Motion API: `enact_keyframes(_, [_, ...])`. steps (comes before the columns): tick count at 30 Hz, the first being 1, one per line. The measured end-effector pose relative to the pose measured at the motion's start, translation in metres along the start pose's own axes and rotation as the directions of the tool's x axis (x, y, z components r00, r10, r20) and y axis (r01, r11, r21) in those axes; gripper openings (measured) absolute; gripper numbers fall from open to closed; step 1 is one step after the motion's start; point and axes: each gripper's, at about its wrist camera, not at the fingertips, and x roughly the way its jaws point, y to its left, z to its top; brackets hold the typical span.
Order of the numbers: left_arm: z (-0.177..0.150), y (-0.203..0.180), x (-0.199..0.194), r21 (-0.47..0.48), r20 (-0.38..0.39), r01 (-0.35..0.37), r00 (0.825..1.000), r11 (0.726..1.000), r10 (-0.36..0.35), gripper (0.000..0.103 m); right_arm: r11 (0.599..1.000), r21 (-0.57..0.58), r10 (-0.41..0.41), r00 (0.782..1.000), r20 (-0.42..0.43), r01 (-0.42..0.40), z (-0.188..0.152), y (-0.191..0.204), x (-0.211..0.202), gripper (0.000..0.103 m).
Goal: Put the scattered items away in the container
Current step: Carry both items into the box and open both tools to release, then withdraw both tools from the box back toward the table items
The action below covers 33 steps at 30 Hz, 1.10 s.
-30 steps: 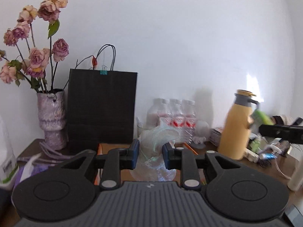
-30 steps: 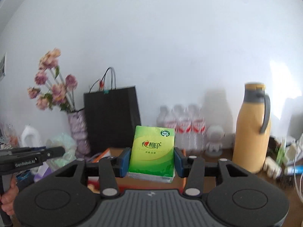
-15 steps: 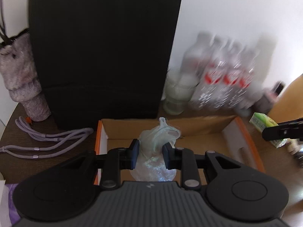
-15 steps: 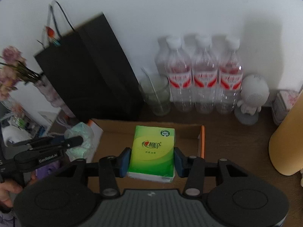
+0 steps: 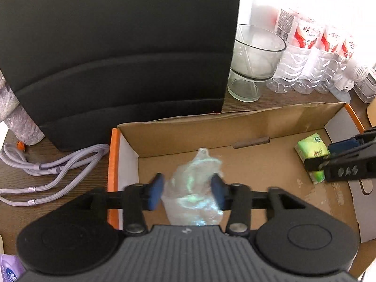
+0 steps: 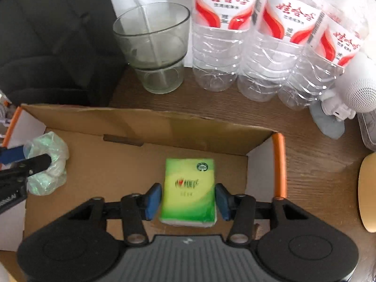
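Observation:
An open cardboard box (image 5: 235, 127) with orange edges lies on the wooden table; it also shows in the right wrist view (image 6: 145, 127). My left gripper (image 5: 186, 191) is down inside its left part, jaws spread just wider than a crumpled clear plastic bag (image 5: 195, 195) between them. My right gripper (image 6: 186, 199) is inside the right part, jaws spread just wider than a green tissue pack (image 6: 189, 192). The tissue pack (image 5: 311, 151) and the bag (image 6: 47, 162) each show in the other view.
A black paper bag (image 5: 117, 47) stands behind the box at left. A glass cup (image 6: 155, 47) and three water bottles (image 6: 258, 35) stand behind it. A lilac cord (image 5: 47, 171) lies left of the box. A small white robot figure (image 6: 352, 98) is at back right.
Both grippers have dropped from above the table down into the box. Both pairs of jaws have widened and now stand slightly apart from the bag and the tissue pack.

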Motion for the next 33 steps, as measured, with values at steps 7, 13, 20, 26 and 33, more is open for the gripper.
enact_keyframes(7, [0.005, -0.002, -0.055, -0.016, 0.054, 0.019, 0.998, 1.000, -0.018, 0.076, 1.000, 0.016, 0.016, 0.999, 0.048, -0.016, -0.004, 0.003, -0.056, 0.078])
enact_keyframes(13, [0.001, -0.006, -0.102, -0.099, 0.068, 0.010, 0.998, 0.995, -0.003, 0.086, 0.994, 0.066, 0.082, 0.990, 0.112, -0.090, -0.025, -0.010, -0.133, 0.083])
enact_keyframes(20, [-0.028, -0.007, -0.171, -0.125, 0.163, -0.014, 0.986, 0.992, 0.035, 0.092, 0.995, 0.056, 0.066, 0.979, 0.193, -0.078, -0.061, -0.016, -0.189, 0.086])
enact_keyframes(26, [-0.111, -0.020, -0.245, -0.177, 0.619, -0.005, 0.777, 0.984, 0.115, 0.103, 0.982, 0.105, 0.077, 0.839, 0.539, -0.158, -0.125, -0.011, -0.222, 0.092])
enact_keyframes(33, [-0.186, -0.052, -0.240, -0.120, 0.737, -0.095, 0.658, 0.988, 0.153, 0.103, 0.999, 0.038, -0.046, 0.631, 0.775, 0.026, -0.216, 0.029, -0.201, 0.092])
